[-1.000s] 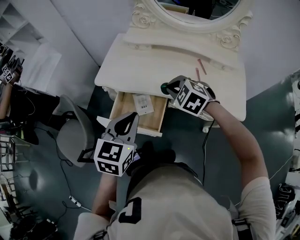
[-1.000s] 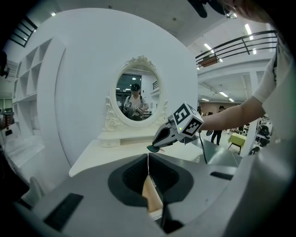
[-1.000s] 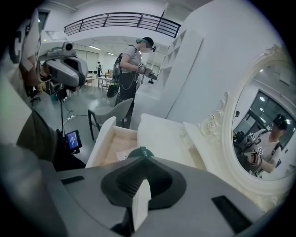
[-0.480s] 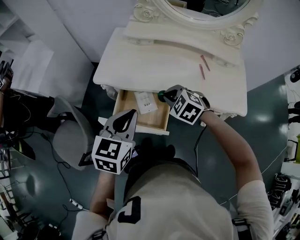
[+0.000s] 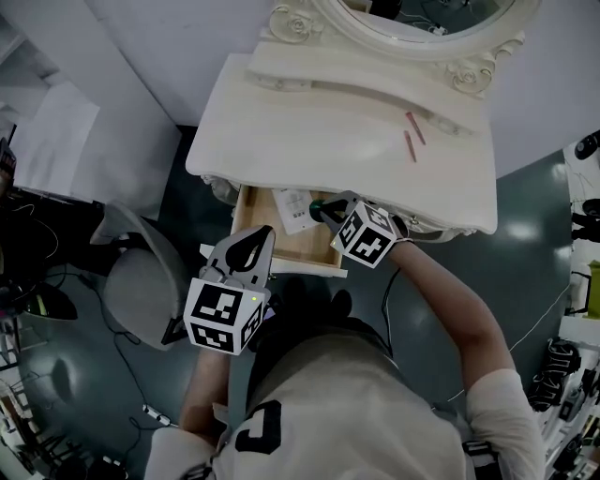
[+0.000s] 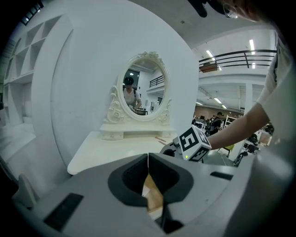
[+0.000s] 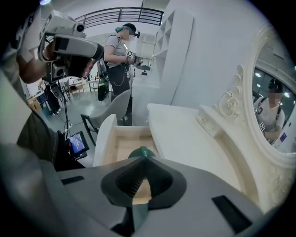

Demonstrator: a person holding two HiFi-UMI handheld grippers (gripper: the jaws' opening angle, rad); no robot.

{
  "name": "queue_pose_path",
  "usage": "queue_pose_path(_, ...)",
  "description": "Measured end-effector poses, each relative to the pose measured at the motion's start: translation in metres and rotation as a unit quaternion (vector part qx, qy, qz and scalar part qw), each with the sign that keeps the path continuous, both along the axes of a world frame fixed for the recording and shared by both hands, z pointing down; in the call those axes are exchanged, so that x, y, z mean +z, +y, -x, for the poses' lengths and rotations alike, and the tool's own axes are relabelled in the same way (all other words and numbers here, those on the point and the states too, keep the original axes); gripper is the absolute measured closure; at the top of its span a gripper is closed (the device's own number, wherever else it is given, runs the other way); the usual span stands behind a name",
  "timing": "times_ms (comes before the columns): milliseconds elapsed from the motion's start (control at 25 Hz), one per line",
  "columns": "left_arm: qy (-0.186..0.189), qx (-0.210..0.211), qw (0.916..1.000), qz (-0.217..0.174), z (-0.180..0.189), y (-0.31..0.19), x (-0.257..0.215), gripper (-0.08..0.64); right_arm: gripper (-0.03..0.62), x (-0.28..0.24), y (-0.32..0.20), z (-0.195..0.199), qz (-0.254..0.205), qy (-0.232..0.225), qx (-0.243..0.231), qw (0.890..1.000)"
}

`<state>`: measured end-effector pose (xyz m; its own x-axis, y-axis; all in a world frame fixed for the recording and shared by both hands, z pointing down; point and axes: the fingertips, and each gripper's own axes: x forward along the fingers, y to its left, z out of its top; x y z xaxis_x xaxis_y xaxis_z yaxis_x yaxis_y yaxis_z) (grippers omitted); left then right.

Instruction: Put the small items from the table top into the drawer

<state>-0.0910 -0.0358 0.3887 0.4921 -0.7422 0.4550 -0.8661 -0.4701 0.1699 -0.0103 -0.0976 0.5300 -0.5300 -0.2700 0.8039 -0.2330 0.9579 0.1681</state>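
Pinches a small dark green item (image 7: 140, 153) at the very tips of the right gripper (image 5: 325, 210), jaws all but closed on it. Suits so slight a thing, perhaps a cap or a lid, though too little shows to say which. Hangs tilted downward over the open drawer (image 5: 291, 266), just under the front edge of the table top (image 5: 309, 141), so that a release would likely drop the piece inside and not on the floor. Already holds a white packet (image 5: 293, 208) on its wooden bottom, off to the far side, with bare wood left below the green item.

Waits with the left gripper (image 5: 251, 246) low and in front of the drawer, jaws pressed together with nothing between them. Probably kept there to stay clear of the right one's path, yet close enough to push the drawer shut afterwards.

Leaves two thin reddish sticks (image 5: 412, 137) on the table top near the base of the mirror (image 5: 422, 21), well apart from both grippers. Not finished, then.
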Motion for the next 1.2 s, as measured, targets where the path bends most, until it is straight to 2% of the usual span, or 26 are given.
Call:
queue_pose_path(520, -0.006, 0.011, 0.9995, 0.029, 0.019, -0.021, 0.022, 0.503, 0.565, 0.057, 0.007, 0.020, 0.044, 0.010, 0.028, 0.999)
queue_pose_path(920, 0.007, 0.000, 0.9979, 0.064, 0.037, -0.026, 0.047, 0.503, 0.565, 0.098, 0.010, 0.025, 0.056, 0.049, 0.026, 0.997)
queue_pose_path(1200, 0.011, 0.003, 0.9969, 0.078, 0.035, -0.028, 0.058, 0.503, 0.565, 0.125, 0.019, 0.028, 0.062, 0.069, 0.023, 0.995)
